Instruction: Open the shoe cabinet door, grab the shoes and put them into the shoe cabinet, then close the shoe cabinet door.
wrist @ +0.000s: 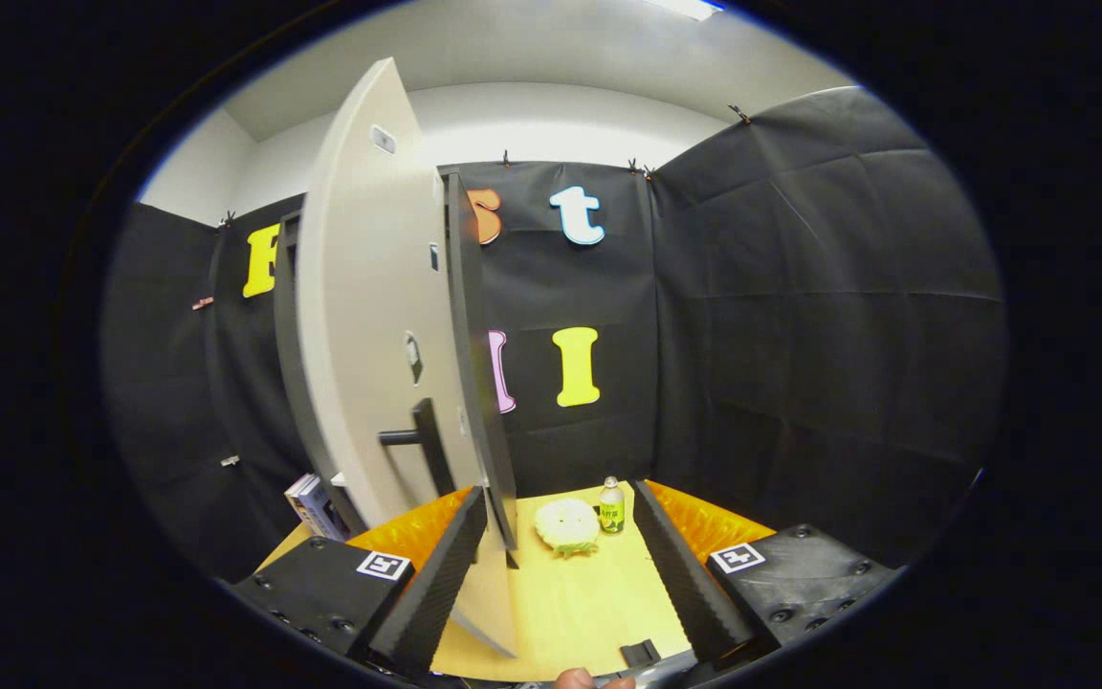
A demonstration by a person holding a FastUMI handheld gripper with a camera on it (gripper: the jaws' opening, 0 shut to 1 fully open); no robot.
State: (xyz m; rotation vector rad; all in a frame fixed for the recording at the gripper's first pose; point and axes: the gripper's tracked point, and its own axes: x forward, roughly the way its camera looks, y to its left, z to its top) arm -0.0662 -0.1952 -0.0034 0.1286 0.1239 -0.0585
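- Pale, matt panel, stiff and flat: the shoe cabinet door point(369, 316) stands swung open in the gripper view, edge-on towards the camera, with a dark bar handle point(422, 442) low on its face.
- Behind the door, the dark frame of the shoe cabinet point(288, 325) rises on the left of the wooden surface point(570, 603).
- Spread wide and holding nothing, the gripper point(561, 536) has its left finger just beside the door's lower edge; I cannot tell whether it touches.
- Beyond the fingers, on the surface, sits a pale, fluffy shoe point(567, 524), slipper-like, with a small bottle point(612, 506) just beside it on the right.
- Judged by its look, the shoe should be light and soft and will squash under the fingers; a pinch across its upper or rim seems the surest hold, with care not to knock the bottle.
- By contrast the door is rigid and hinged, so a push on its face or a hook on the handle would serve for closing.
- Books or boxes point(314, 505) lean near the cabinet's foot.
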